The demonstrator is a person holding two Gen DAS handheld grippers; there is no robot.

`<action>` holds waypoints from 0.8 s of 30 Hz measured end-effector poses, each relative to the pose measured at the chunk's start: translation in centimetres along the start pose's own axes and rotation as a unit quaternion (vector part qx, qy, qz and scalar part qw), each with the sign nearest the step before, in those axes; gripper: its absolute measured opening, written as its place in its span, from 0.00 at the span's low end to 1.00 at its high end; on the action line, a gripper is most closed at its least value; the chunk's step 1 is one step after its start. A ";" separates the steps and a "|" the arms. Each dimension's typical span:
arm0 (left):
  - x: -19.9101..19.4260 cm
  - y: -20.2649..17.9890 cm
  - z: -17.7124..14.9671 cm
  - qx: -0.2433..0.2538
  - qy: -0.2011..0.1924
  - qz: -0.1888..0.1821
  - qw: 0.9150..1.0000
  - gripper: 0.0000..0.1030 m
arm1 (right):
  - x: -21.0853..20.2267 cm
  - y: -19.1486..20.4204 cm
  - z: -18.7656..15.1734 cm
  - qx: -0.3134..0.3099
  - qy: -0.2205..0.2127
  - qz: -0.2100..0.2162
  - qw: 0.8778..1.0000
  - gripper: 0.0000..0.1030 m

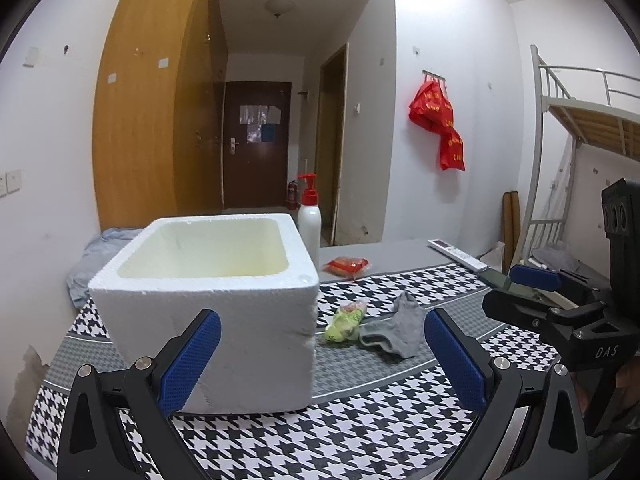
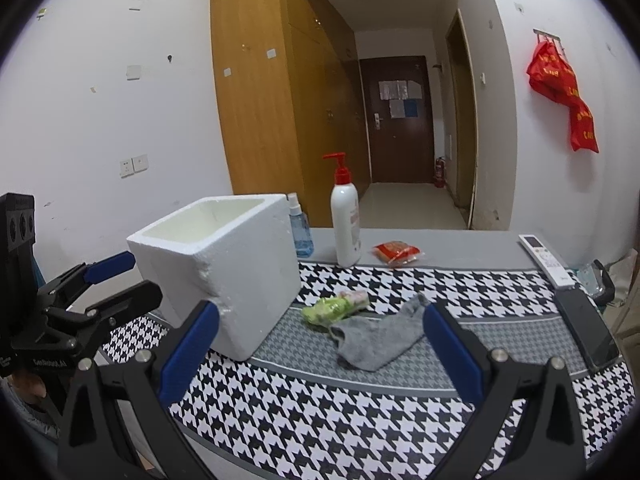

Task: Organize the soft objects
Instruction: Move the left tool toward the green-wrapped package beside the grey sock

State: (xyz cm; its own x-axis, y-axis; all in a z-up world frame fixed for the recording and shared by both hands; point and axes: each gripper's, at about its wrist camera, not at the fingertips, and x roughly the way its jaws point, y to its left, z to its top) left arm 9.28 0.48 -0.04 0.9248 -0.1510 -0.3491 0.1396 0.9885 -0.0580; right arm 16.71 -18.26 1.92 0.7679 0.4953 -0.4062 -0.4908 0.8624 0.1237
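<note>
A white foam box (image 1: 208, 304) (image 2: 224, 272), hollow and showing nothing inside, stands on the houndstooth cloth (image 1: 360, 432) (image 2: 360, 420). Right of it lie a green crumpled packet (image 1: 344, 324) (image 2: 332, 307) and a grey sock (image 1: 394, 330) (image 2: 376, 336), touching each other. A red packet (image 1: 346, 266) (image 2: 396, 252) lies farther back. My left gripper (image 1: 320, 360) is open, low in front of the box, its left pad against the box's near face. My right gripper (image 2: 320, 356) is open, hovering short of the sock with nothing between its fingers.
A white pump bottle (image 1: 309, 216) (image 2: 346, 220) and a blue spray bottle (image 2: 300, 232) stand behind the box. A remote (image 2: 546, 260) (image 1: 458, 254) and a dark phone (image 2: 584, 328) lie at the right edge. A bunk bed frame (image 1: 568, 128) stands far right.
</note>
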 end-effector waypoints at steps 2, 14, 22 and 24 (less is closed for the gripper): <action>0.2 -0.4 -0.2 0.002 0.004 -0.002 1.000 0.99 | -0.1 -0.3 -0.1 0.003 0.001 -0.003 1.000 1.00; 2.2 -3.3 0.0 0.011 0.022 -0.033 0.999 0.99 | -0.8 -2.6 -0.8 0.020 0.002 -0.011 1.000 1.00; 3.9 -5.3 0.0 0.021 0.038 -0.042 0.998 0.99 | -1.3 -5.2 -1.5 0.036 0.004 -0.019 0.999 1.00; 4.4 -5.8 0.0 0.022 0.043 -0.043 0.998 0.99 | -1.4 -5.9 -1.8 0.041 0.006 -0.020 0.999 1.00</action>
State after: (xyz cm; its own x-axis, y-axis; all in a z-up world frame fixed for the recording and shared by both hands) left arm 12.57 -5.89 -1.23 0.8752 -0.2331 -0.4240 0.2343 0.9709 -0.0502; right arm 17.83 -24.25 0.17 0.7808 0.4595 -0.4233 -0.4239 0.8874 0.1815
